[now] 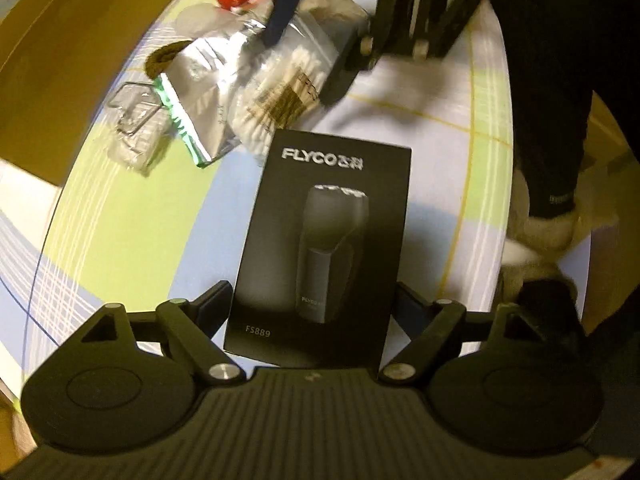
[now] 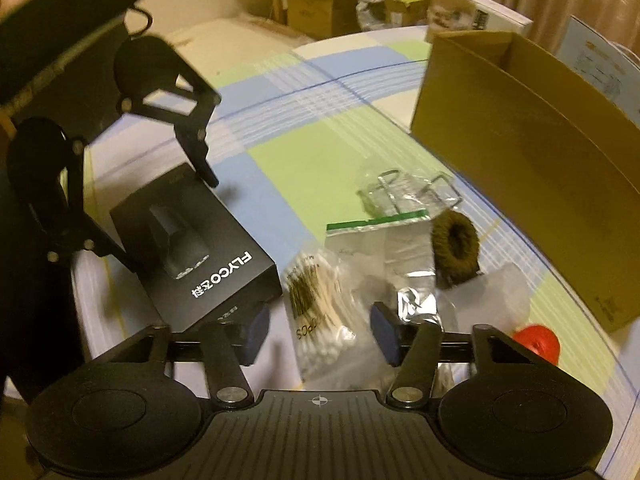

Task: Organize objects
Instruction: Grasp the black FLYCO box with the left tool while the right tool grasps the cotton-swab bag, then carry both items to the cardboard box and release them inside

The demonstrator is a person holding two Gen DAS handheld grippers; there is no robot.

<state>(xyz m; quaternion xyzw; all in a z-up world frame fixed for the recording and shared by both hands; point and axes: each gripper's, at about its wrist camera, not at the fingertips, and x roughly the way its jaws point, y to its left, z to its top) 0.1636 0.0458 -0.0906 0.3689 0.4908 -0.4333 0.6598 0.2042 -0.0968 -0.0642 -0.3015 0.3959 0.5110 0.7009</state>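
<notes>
A black FLYCO shaver box [image 1: 320, 248] lies on the checked tablecloth between the fingers of my left gripper [image 1: 312, 304]; the jaws sit at its two sides and look closed on it. It also shows in the right wrist view [image 2: 196, 248], with the left gripper [image 2: 160, 216] around it. My right gripper [image 2: 318, 334] is open, its blue pads either side of a clear bag of cotton swabs [image 2: 320, 312]. In the left wrist view the right gripper [image 1: 320, 40] hovers over the swab bag [image 1: 276, 108].
A silver zip bag [image 2: 380, 248], a brown hair scrunchie [image 2: 456, 248], a bag of metal clips [image 2: 408, 192] and a red round object [image 2: 536, 342] lie nearby. An open cardboard box [image 2: 520, 152] stands at the right. The table edge curves close on the left.
</notes>
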